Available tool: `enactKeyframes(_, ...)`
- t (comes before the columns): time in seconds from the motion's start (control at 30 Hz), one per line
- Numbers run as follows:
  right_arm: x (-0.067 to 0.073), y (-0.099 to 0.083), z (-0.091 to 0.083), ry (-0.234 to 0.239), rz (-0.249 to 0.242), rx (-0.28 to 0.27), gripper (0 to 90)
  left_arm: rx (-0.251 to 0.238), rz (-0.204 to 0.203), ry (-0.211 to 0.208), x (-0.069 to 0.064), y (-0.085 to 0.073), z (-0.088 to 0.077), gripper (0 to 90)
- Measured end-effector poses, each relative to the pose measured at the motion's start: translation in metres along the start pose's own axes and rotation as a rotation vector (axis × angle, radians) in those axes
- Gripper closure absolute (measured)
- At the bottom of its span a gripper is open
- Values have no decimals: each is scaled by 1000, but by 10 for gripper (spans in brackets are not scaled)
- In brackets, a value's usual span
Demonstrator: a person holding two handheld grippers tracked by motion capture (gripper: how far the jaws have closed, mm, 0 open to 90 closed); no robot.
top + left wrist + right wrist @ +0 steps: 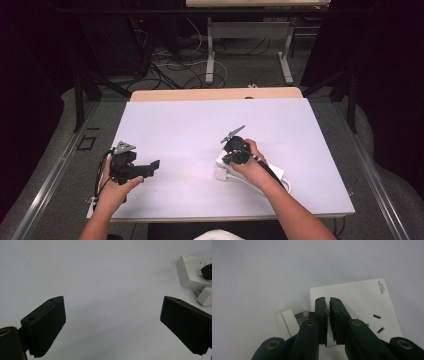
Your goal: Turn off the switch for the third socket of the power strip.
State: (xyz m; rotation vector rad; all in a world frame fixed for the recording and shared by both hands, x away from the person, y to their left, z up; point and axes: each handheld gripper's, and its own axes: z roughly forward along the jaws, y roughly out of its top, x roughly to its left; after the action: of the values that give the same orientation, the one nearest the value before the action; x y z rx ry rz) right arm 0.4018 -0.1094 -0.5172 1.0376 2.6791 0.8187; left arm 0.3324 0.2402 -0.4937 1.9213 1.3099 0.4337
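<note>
— Pinching something thin? The right gripper (327, 302) sits over the white socket block (359, 297), near the bench's (200, 120) right front, jaws almost together; what's between them I can't tell.
— Rigid, light, slick plastic; grasp its side walls. Left gripper (152, 167) gapes wide, empty. Plenty of bare bench leftward.

Socket block (226, 167) on table (190, 125) right of centre, plug (292, 321) just beside it, left claw (152, 167) well apart

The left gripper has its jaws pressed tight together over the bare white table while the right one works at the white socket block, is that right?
Not quite: the left gripper has its jaws wide apart, as the left gripper view shows. It is over the bare white table, and the right gripper is at the white socket block.
</note>
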Motion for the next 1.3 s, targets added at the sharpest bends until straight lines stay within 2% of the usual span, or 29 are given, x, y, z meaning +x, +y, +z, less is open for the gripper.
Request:
enactKeyframes(0.17, 1, 1, -1, -5, 10, 6, 807, -1, -1, 0, 0, 0, 0, 62)
enactKeyframes(0.23, 0, 2, -1, -1, -2, -3, 784, 0, -1, 0, 0, 0, 0, 62)
enactKeyframes(0.27, 0, 3, -2, -2, 11, -1, 772, 0, -1, 0, 0, 0, 0, 62)
enactKeyframes(0.3, -1, 3, -2, 0, -1, -5, 754, -1, -1, 0, 0, 0, 0, 62)
enactKeyframes(0.37, 0, 4, -3, 3, 14, -5, 736, 0, 0, 1, 0, 0, 0, 62)
enactKeyframes(0.4, -1, 5, -3, 7, -7, -14, 726, 0, 1, 1, 0, 0, 0, 62)
enactKeyframes(0.6, -1, 5, -3, 11, -11, -5, 651, 1, 0, 0, 0, 0, 0, 62)
enactKeyframes(0.63, 0, 3, 1, 10, 0, -70, 639, 0, 0, 0, 0, 0, 0, 62)
enactKeyframes(0.67, 0, 5, -3, 13, 5, -2, 623, 0, 0, -1, 0, 0, 0, 62)
enactKeyframes(0.73, -2, 5, -3, 16, -21, -5, 595, -1, -1, 1, 0, 0, 0, 62)
enactKeyframes(0.8, -1, 6, -4, 8, -2, 5, 586, 0, 0, 1, 0, 0, 0, 62)
enactKeyframes(0.83, -3, 6, -4, 13, -14, -1, 576, 0, 0, 1, 0, 0, 0, 62)
enactKeyframes(1.03, -6, 9, -8, 34, -18, 4, 509, 1, 0, 0, 0, 0, 0, 62)
enactKeyframes(1.17, -8, 10, -9, 51, -49, -4, 494, 0, 0, -1, 0, 0, 0, 62)
enactKeyframes(1.3, -8, 11, -10, 43, -85, 17, 497, 0, 1, 0, 0, 0, 0, 62)
